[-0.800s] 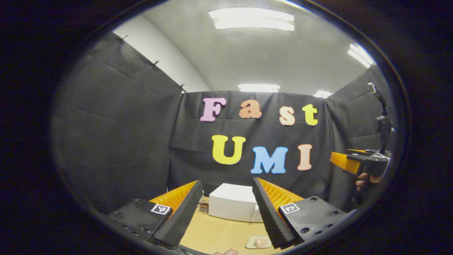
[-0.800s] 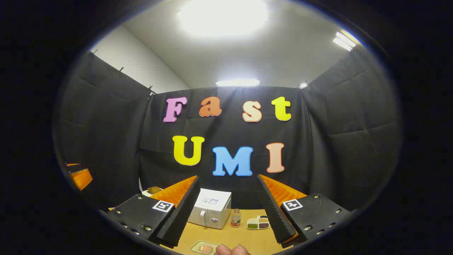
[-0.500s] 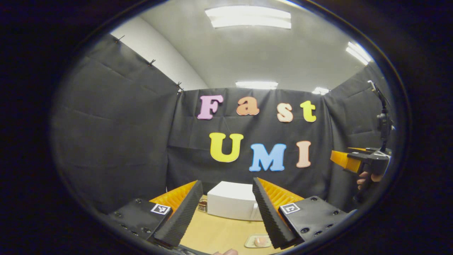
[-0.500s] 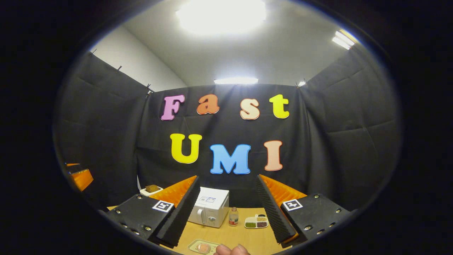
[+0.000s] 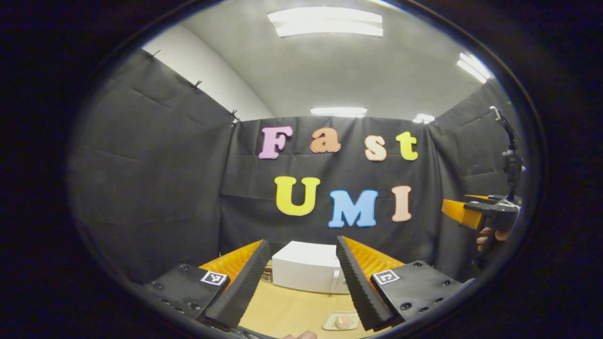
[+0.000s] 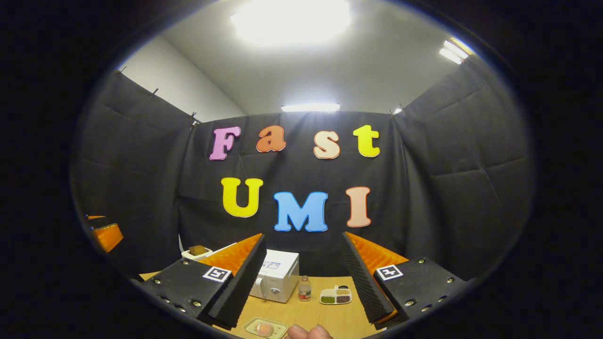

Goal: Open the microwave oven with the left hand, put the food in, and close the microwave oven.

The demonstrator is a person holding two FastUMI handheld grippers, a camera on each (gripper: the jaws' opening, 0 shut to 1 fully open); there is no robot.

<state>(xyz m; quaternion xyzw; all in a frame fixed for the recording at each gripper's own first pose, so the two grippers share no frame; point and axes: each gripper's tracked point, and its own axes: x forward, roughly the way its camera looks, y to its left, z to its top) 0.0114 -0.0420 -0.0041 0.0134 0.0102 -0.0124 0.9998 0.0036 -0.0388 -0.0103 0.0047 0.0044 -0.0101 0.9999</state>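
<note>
While your left gripper point(image 5: 301, 282) holds its jaws wide apart, the white box-shaped microwave oven point(image 5: 306, 272) sits shut between them, well beyond. Your right gripper point(image 6: 301, 282) gapes too; the pale tray of pinkish food point(image 6: 264, 328) lies low between its jaws on the wooden table point(image 6: 325, 315).

bottle point(image 6: 305, 288), divided dish point(image 6: 335, 295), wooden table point(image 6: 325, 314)

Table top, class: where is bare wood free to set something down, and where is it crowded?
Free: the wood between the microwave oven and the near food tray. Crowded: right of the oven, where a small bottle and a divided dish stand close.
</note>
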